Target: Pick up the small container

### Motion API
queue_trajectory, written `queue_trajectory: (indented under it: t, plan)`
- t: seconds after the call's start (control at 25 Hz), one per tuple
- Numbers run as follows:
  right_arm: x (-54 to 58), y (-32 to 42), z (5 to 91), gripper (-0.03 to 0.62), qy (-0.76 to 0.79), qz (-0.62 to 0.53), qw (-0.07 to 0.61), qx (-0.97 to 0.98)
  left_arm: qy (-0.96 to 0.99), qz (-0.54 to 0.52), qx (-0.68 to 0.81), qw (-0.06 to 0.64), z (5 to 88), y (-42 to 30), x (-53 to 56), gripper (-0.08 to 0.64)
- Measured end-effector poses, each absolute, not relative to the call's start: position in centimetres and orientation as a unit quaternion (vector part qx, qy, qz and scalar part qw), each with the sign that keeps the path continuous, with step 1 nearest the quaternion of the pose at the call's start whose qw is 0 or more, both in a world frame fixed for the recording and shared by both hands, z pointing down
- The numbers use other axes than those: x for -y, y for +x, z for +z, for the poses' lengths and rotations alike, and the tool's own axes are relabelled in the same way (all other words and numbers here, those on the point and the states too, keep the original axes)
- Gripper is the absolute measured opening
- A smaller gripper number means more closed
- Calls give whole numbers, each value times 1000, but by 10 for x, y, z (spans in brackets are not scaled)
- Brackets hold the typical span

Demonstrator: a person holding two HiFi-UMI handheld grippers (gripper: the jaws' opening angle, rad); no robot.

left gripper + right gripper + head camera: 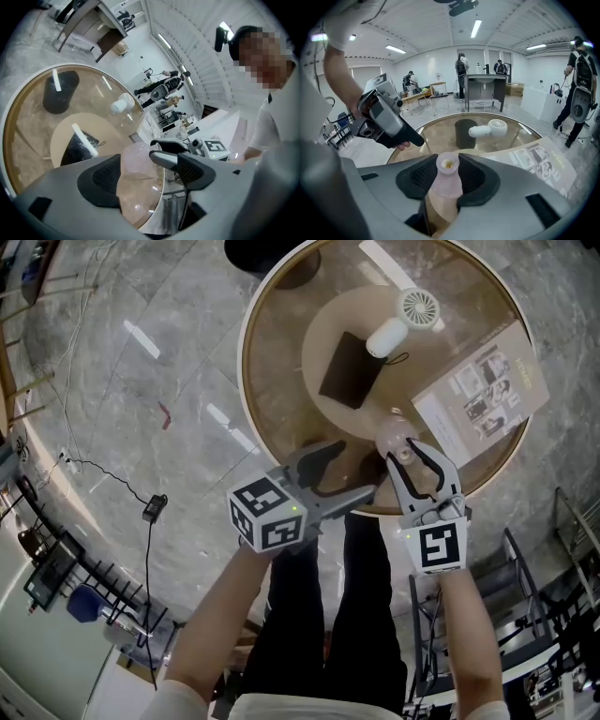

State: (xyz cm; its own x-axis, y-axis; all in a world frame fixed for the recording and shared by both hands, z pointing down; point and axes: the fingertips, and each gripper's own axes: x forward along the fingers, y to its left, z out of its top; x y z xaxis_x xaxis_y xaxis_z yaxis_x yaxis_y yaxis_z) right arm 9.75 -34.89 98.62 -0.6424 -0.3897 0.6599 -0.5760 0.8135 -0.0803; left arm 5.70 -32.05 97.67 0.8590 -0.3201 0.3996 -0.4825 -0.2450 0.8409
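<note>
The small translucent pink container (447, 186), bottle-shaped with a narrow open neck, is clamped in the right gripper (413, 465). The left gripper (143, 174) gapes wide, its jaws pressing on nothing.

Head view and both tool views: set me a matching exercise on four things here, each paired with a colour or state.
Things:
1. container
2. left tool
3. fan
4. pouch

Colour or state:
a. white
b. dark
c. open
d. clamped in the right tool

Pairs: 1-d, 2-c, 3-a, 4-b
</note>
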Motion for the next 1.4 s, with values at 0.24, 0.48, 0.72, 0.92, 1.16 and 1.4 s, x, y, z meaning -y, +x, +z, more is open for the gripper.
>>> queue_trajectory:
  t: [0.24,0.48,0.72,0.92,1.16,1.4]
  plan:
    - [347,93,967,149,244,149,329,900,747,-1,235,621,977,62,329,382]
    - [349,90,940,149,225,146,333,904,702,-84,229,669,971,65,346,396]
    - [353,86,906,149,210,143,335,907,663,-142,215,703,951,71,356,396]
    - [354,78,874,149,198,144,332,911,634,-195,203,720,926,75,366,405]
    - [353,67,826,150,200,149,317,915,613,-251,171,730,880,76,373,397]
    - [353,55,772,150,200,142,304,921,595,-302,128,734,822,70,373,332]
